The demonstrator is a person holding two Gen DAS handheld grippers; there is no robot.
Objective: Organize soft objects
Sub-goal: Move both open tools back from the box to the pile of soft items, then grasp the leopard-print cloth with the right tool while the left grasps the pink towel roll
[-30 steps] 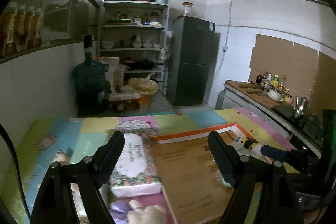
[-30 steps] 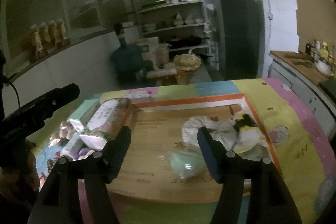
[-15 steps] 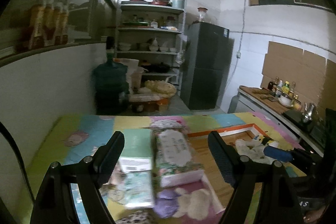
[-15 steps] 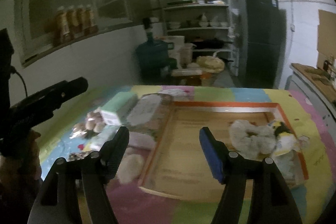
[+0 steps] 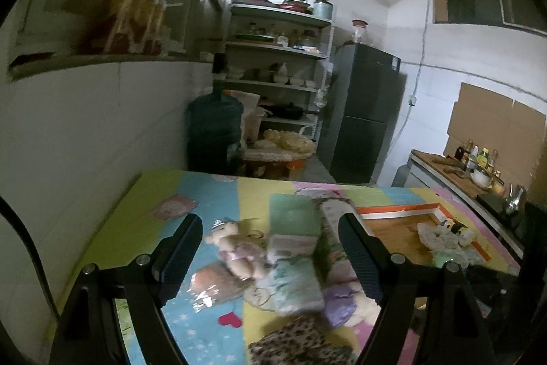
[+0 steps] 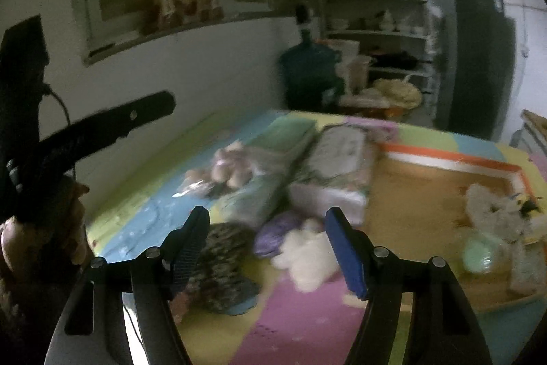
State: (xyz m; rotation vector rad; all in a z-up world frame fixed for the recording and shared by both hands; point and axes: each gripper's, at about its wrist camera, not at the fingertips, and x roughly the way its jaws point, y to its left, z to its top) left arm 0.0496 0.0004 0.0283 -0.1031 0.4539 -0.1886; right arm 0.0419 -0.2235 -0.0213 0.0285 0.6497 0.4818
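Above the toy pile (image 5: pixel 273 262), both grippers, left (image 5: pixel 270 257) and right (image 6: pixel 266 248), hang spread and empty; the step looks like choosing a toy, and next calls for descending onto one.

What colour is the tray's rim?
Orange rim with a white inner edge; clearest in the left wrist view.

The left gripper (image 5: pixel 270 248) is matte black, each arm slotted and studded with silver screws, its fingers (image 5: pixel 181 253) faced in ribbed dark pads. The right gripper (image 6: pixel 266 250) matches, but its three o'clock pad is blue. At nine o'clock, a bare-skinned hand (image 6: pixel 41 235) and thin black cable.
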